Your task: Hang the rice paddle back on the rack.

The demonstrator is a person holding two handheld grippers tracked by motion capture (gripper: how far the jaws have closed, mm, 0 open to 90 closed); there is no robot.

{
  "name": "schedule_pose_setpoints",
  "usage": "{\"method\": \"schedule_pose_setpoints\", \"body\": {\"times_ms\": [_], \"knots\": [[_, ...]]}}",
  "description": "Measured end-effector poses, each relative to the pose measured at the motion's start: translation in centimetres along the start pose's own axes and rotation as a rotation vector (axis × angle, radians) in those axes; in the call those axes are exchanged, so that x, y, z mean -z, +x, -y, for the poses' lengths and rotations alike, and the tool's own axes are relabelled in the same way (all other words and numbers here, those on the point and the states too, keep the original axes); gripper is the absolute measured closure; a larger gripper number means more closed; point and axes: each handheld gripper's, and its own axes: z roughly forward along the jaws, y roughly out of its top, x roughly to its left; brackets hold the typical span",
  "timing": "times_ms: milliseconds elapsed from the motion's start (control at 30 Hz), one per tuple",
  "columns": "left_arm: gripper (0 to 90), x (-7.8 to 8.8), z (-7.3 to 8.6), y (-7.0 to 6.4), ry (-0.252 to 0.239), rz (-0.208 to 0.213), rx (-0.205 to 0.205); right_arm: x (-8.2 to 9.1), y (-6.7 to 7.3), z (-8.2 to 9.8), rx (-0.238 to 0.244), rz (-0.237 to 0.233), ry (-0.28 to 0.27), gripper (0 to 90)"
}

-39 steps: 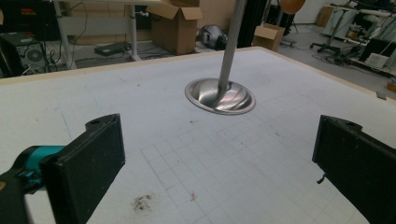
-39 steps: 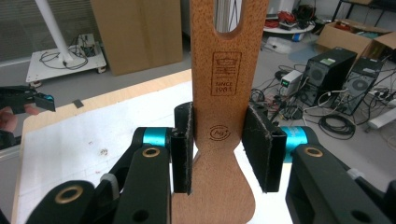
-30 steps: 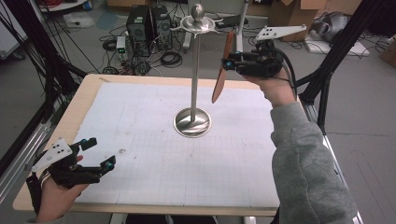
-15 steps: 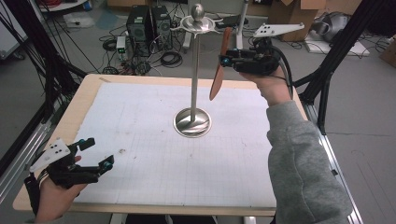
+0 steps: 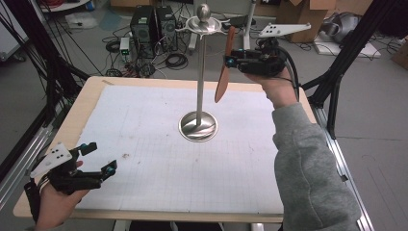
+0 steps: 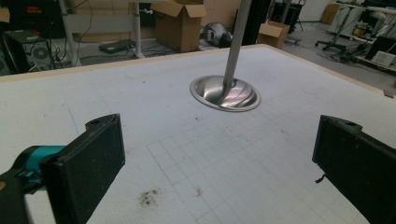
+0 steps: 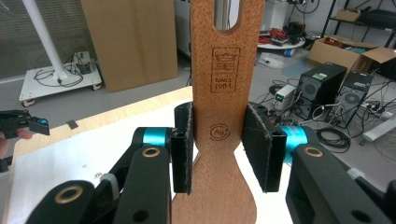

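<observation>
Our right gripper [image 5: 230, 61] is raised at the far right of the table, just beside the top of the metal stand [image 5: 200, 72], with its jaws closed onto a wooden spatula [image 5: 224, 72]. In the right gripper view we see both black pads pressing the flat sides of the spatula [image 7: 220, 116], just below a stamped mark in the wood and above the part where the blade widens. A long slot is cut through the wood near its upper end. From the high view the spatula hangs down and leftward from the jaws, tilted, with its lower end in the air above the white gridded mat [image 5: 159, 159] and close to the stand's pole, though we cannot tell whether they touch.

We hold our left gripper [image 5: 98, 159] low at the near left corner of the table [image 5: 82, 103], jaws wide apart with nothing between them. Through the left gripper view the mat lies between the two pads, and the stand's round base [image 6: 225, 93] sits farther off, toward the middle of the mat. A small dark stain [image 6: 148, 198] marks the mat near that gripper.
</observation>
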Motion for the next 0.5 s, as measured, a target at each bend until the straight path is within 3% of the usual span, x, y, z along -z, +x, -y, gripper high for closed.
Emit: {"method": "schedule_pose_setpoints", "body": {"times_ms": [500], "knots": [[2.7,0.01,0.01,-0.02,-0.001,0.003,0.002,-0.60,0.23,-0.28,0.004,-0.005,0.007,64.6]]}}
